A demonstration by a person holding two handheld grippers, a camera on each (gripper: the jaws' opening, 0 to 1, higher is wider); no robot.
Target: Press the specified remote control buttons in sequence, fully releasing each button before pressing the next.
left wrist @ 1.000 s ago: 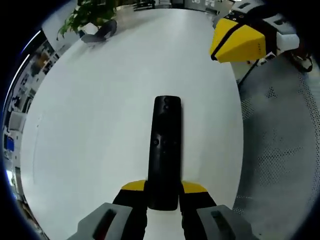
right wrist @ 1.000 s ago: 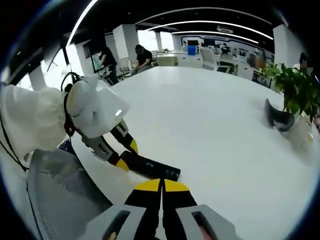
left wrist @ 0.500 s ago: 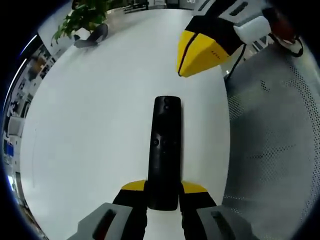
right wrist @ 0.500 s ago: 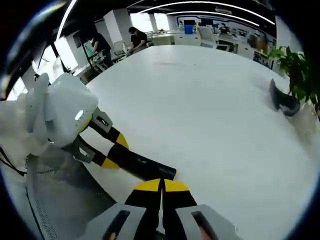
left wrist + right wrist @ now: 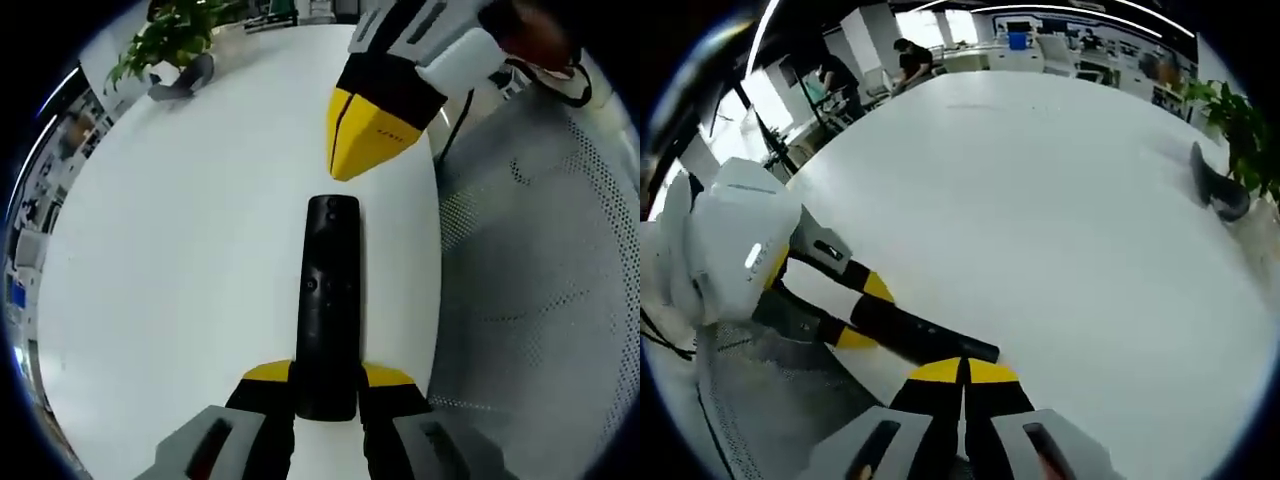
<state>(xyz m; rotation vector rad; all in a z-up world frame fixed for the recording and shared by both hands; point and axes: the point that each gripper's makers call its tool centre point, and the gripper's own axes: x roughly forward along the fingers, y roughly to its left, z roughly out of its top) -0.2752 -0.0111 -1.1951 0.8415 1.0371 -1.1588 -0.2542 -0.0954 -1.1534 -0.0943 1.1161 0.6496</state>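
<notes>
Remote [image 5: 331, 300] clamped in your left gripper [image 5: 327, 385], bring the right gripper's [image 5: 963, 372] closed jaws squarely down on one button, then lift clear.

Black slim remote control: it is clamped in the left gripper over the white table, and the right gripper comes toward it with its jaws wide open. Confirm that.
Not quite. The black slim remote control is clamped in the left gripper over the white table, but the right gripper has its jaws shut, yellow tips together, as the right gripper view shows.
</notes>
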